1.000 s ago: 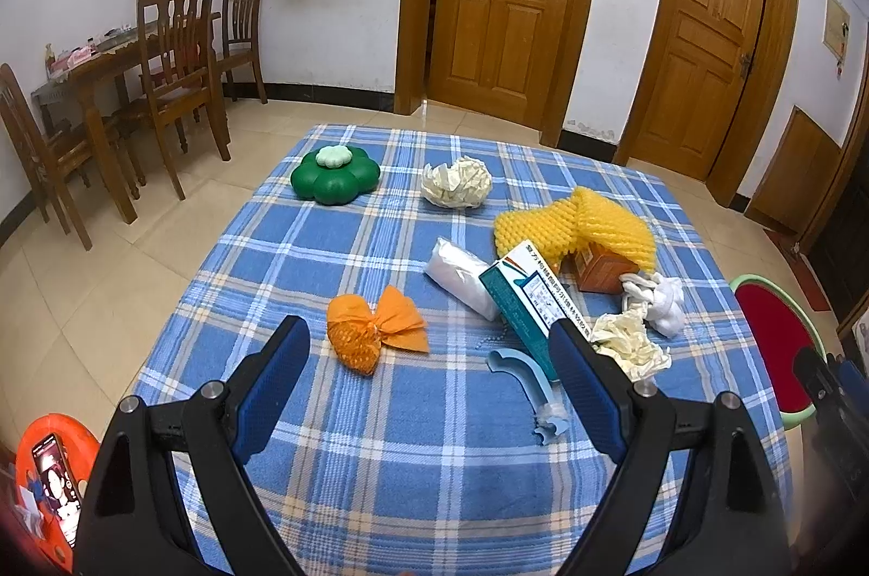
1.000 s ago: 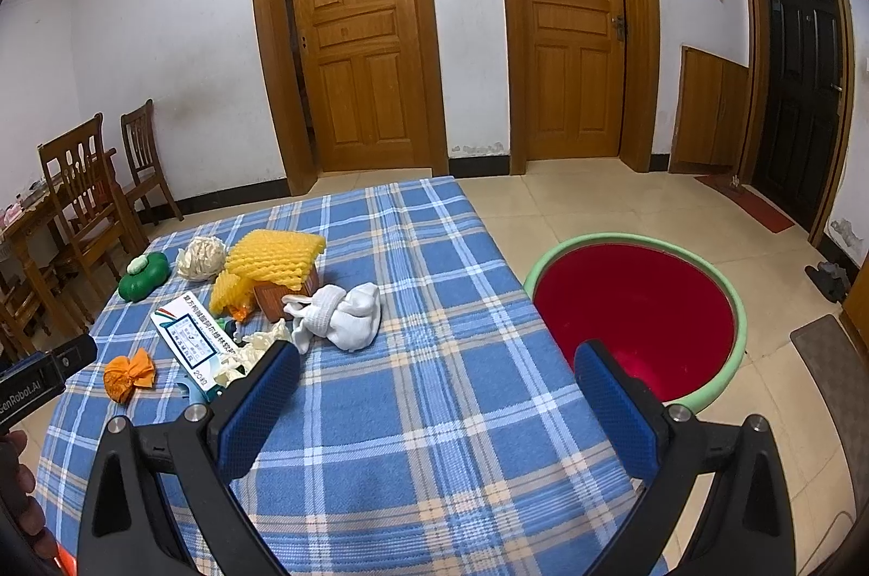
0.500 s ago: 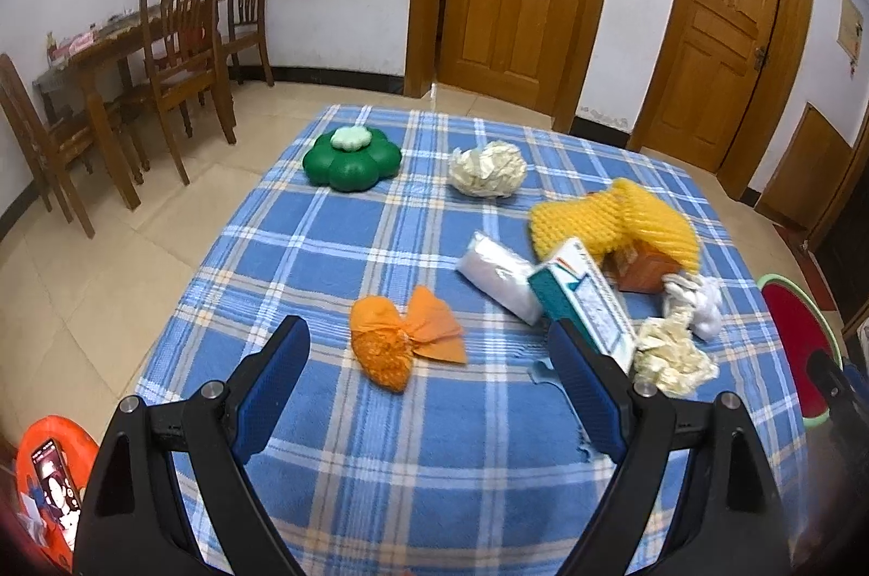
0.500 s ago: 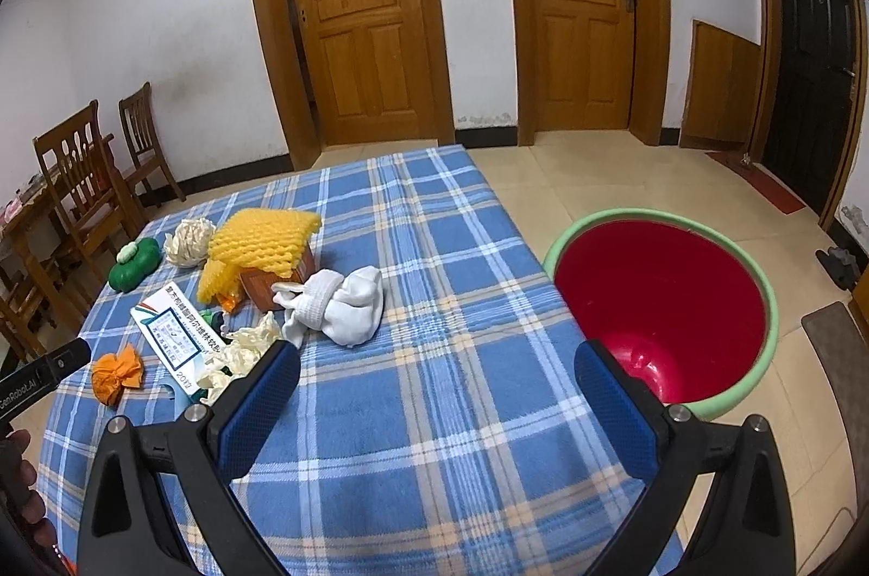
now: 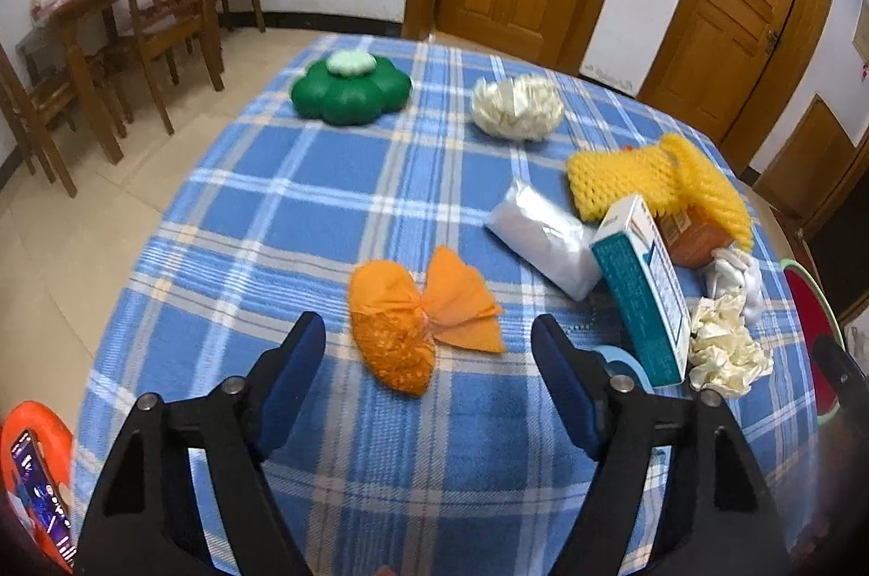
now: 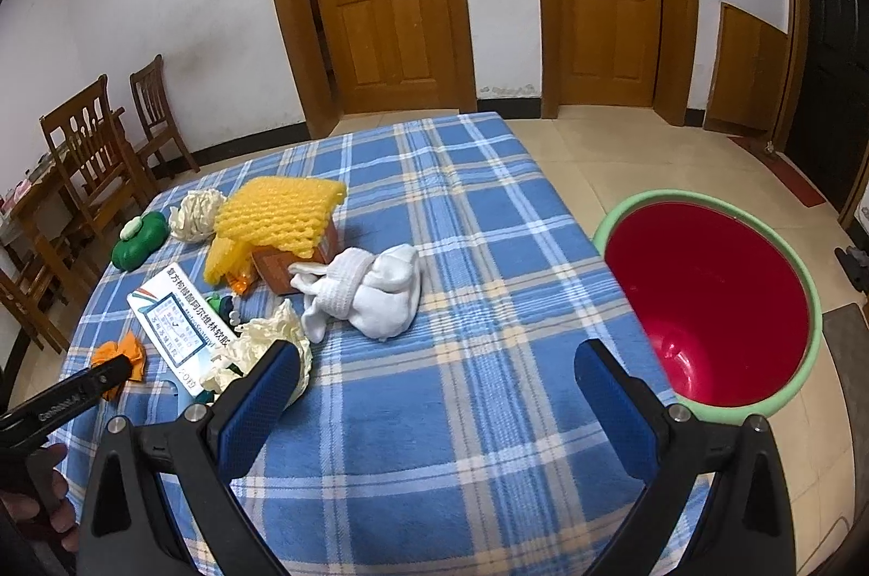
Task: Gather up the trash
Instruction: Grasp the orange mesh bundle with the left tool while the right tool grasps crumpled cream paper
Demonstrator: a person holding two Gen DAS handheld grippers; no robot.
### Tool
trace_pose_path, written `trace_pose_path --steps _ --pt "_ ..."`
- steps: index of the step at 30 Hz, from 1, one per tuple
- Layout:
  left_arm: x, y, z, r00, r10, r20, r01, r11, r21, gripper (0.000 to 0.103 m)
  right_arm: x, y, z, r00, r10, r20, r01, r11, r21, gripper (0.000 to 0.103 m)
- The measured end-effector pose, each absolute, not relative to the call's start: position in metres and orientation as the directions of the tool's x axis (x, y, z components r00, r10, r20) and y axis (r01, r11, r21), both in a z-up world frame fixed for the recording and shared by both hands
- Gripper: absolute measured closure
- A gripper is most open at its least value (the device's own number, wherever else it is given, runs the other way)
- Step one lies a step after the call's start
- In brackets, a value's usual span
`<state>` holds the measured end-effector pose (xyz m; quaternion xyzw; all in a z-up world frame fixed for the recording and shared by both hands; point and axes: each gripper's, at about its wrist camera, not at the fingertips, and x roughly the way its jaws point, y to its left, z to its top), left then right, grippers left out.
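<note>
**Orange wrapper just ahead of the left gripper**

The left gripper (image 5: 429, 348) is closing, fingers apart, nothing pinched; the orange wrapper (image 5: 418, 315) lies on the checked tablecloth (image 5: 304, 217), teal box (image 5: 641, 293) beside. The right gripper (image 6: 434, 375) is spread, empty, near crumpled paper (image 6: 266, 342); red bin (image 6: 706, 304) alongside.

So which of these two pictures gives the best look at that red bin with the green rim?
The right wrist view. There the red bin stands on the floor beside the table, its whole mouth and its inside in sight. The left wrist view catches only a sliver of its rim at the right edge.
</note>
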<state>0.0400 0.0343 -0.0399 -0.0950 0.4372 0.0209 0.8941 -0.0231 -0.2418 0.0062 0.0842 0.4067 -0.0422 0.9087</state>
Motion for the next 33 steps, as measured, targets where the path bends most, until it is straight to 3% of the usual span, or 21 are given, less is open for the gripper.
trace_pose_path --steps 10,12,20,28,33 --pt "0.052 0.035 -0.054 0.604 -0.099 -0.791 -0.093 0.977 -0.193 0.053 -0.018 -0.233 0.0 0.648 0.01 -0.762 0.124 0.985 0.118 0.0" --pt "0.053 0.035 -0.055 0.61 -0.094 -0.787 -0.088 0.979 -0.186 0.063 -0.018 -0.23 0.0 0.646 0.016 -0.763 0.113 0.987 0.116 0.0" --pt "0.046 0.044 -0.046 0.641 -0.136 -0.755 -0.073 0.969 -0.236 0.081 -0.014 -0.212 0.0 0.637 0.061 -0.768 0.063 0.989 0.131 0.0" --pt "0.034 0.049 -0.037 0.664 -0.157 -0.731 -0.063 0.963 -0.264 0.082 -0.004 -0.189 -0.01 0.605 0.12 -0.788 -0.007 0.989 0.145 0.001" --pt "0.028 0.049 -0.032 0.675 -0.165 -0.72 -0.062 0.959 -0.278 0.082 0.002 -0.177 -0.023 0.557 0.15 -0.817 -0.033 0.987 0.159 0.019"
